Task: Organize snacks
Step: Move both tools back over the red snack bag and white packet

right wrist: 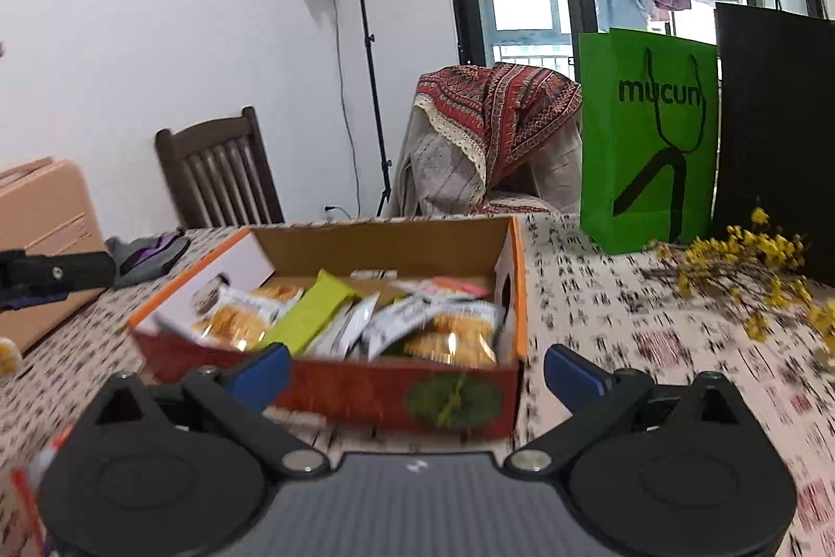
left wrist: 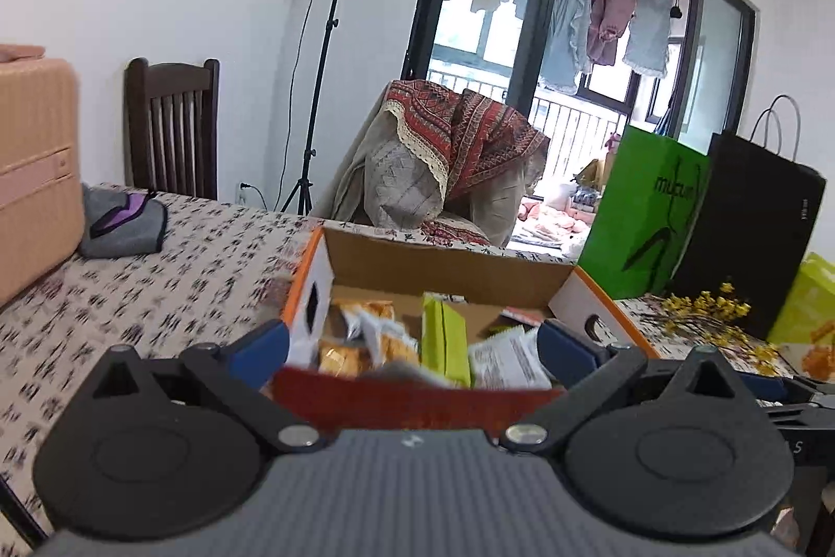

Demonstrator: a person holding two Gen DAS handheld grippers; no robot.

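We see a white-walled room with a balcony door where laundry hangs, and in front of it our bench [right wrist: 600, 311] under a cloth printed with dark marks. At the centre of the bench sits an open cardboard box [right wrist: 334, 395] with orange edges and a red front wall; inside it lie snack packets [right wrist: 443, 338], among them a green bar [right wrist: 313, 311] leaning across the middle. In the right wrist view the box is at 12 o'clock from the right tool [right wrist: 417, 371], whose blue-tipped fingers [right wrist: 263, 371] stand wide apart and hold nothing, one before the front wall and the other off the box's corner. The left tool [left wrist: 417, 348] is likewise spread wide and empty, its fingers [left wrist: 261, 345] flanking the near wall of the box. A green paper bag [right wrist: 647, 139] and a black bag [right wrist: 777, 139] stand at 2 o'clock, with yellow dried flowers [right wrist: 741, 264] lying before them. At 10 o'clock we find a pink case [left wrist: 31, 170], a grey and purple cloth [left wrist: 125, 217], a dark wooden chair [left wrist: 172, 123] and a lamp on a stand [left wrist: 334, 35]. Behind the box, a seat draped in a red patterned cloth [right wrist: 496, 108].
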